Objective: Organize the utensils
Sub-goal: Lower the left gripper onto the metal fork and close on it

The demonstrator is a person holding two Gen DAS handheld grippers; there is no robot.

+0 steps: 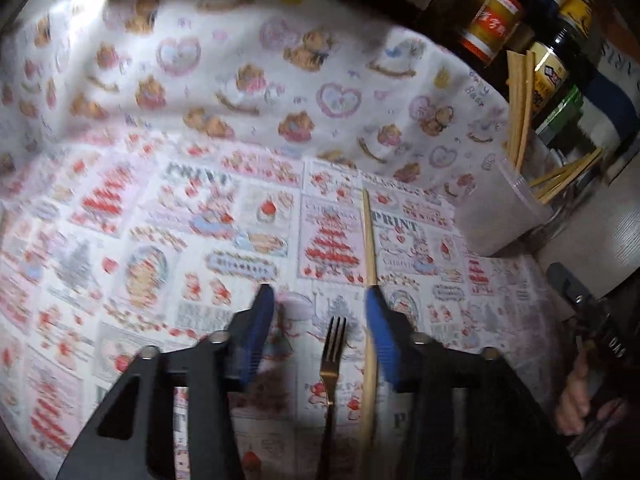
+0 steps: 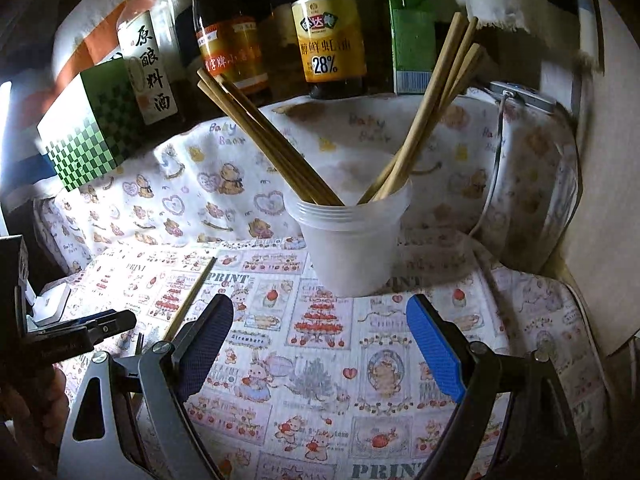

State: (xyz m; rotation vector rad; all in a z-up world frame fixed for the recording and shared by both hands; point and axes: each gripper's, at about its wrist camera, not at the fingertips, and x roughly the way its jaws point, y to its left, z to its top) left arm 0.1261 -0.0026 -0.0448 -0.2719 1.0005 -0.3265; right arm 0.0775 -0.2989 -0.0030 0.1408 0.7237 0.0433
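we see the tabletop [image 2: 320, 360] under printed cloth, a plastic cup [image 2: 352, 248] of chopsticks standing on it. our left hand-held gripper [image 1: 320, 300] gapes around a fork [image 1: 332, 360] and chopstick [image 1: 369, 240]; the right hand-held gripper [image 2: 320, 312] hangs wide open, empty.

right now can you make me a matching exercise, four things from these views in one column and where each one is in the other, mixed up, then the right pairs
Things
1. fork
2. loose chopstick
3. plastic cup
4. checkered green box

Places
A. standing on the cloth, holding bundled chopsticks
B. flat on the cloth between the left gripper's fingers
C. at the back left, beside the bottles
D. flat on the cloth, running along the inner side of the left gripper's right finger

Pairs: 1-B, 2-D, 3-A, 4-C
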